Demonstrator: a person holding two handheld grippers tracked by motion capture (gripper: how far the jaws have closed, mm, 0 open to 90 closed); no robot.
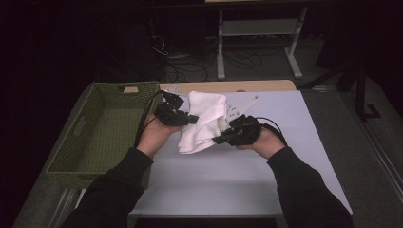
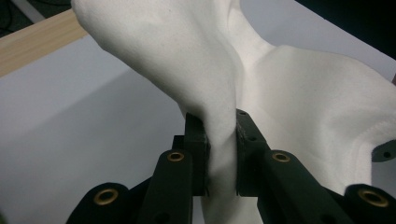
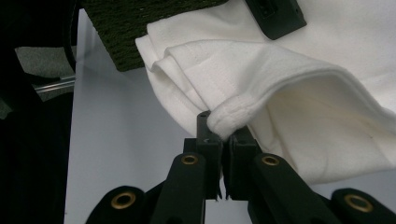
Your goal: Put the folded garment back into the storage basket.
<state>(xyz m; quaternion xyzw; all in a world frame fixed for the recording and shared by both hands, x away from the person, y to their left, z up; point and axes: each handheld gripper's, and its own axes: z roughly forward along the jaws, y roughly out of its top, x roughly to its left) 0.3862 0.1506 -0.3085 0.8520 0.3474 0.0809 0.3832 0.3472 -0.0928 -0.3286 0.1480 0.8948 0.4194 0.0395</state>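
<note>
Green basket (image 1: pixel 102 126) sits at bench (image 1: pixel 228 180) left edge. Left gripper (image 1: pixel 192 118) clenched on white cloth (image 1: pixel 204 121), w/ cloth bunched mid-bench between both; right gripper (image 1: pixel 219 139) clamps its hemmed edge (image 3: pixel 231 116).

We see the white folded cloth (image 1: pixel 204 121) at the centre of the frame, lifted above the pale grey surface (image 1: pixel 228 175). Our left tool (image 1: pixel 194 118) meets its left edge and our right tool (image 1: pixel 219 140) its lower right edge. The green woven basket (image 1: pixel 102 128) stands at the left of the frame, beside the surface's left side.
</note>
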